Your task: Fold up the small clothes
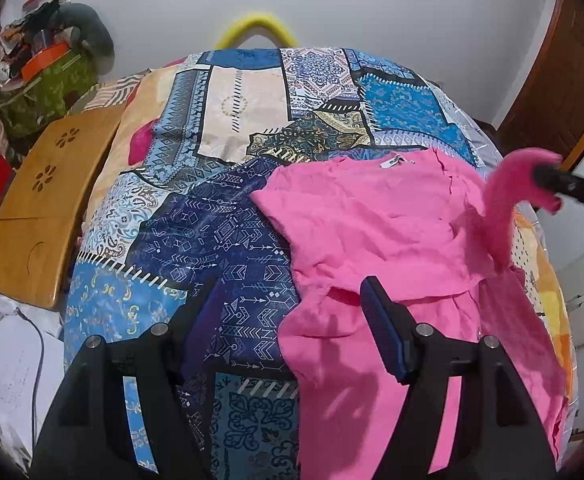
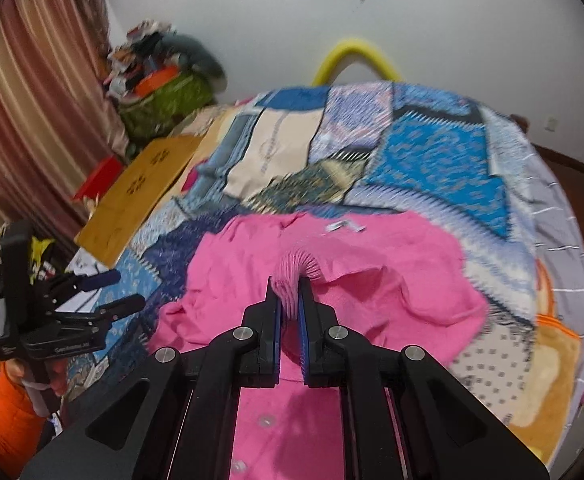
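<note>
1. Right wrist view, nearest: right gripper [image 2: 289, 300] has its blue pads clenched on the ribbed cuff [image 2: 298, 266] of a pink cardigan [image 2: 372, 280]; cuff fabric bunches up betw. the tips and arches away from them.
2. Below that gripper the cardigan's front panel shows, w/ small pink buttons [image 2: 265, 421] in a row.
3. Left wrist view, nearest: left gripper [image 1: 287, 300] is released, jaws wide apart, nothing betw. them. Its right-hand finger [image 1: 384, 328] hangs over the pink knit; whether it touches, can't tell. Other finger is over the bedcover.
4. Cardigan lies spread on the near right part of a patchwork bedspread [image 1: 219, 216], blue/navy/cream blocks. White neck label [image 1: 390, 160] sits at its far edge.
5. In left view the sleeve [image 1: 500, 216] stands lifted off the bed at right, its end pinched by the black tip of the right gripper; blurred there.
6. In right view the left gripper shows at left, beside the bed edge, held by a hand [image 2: 35, 376] w/ an orange sleeve [image 2: 7, 420].
7. Mid left: wooden lap tray [image 1: 43, 208] w/ flower cut-outs lies along the bed's left side.
8. Farther: green patterned bag [image 1: 47, 92] piled w/ clutter, in the corner.
9. Far: yellow curved tube [image 1: 255, 26] behind the bed, against a white wall [image 1: 372, 12]. Striped curtain [image 2: 31, 100] at left in right view.
</note>
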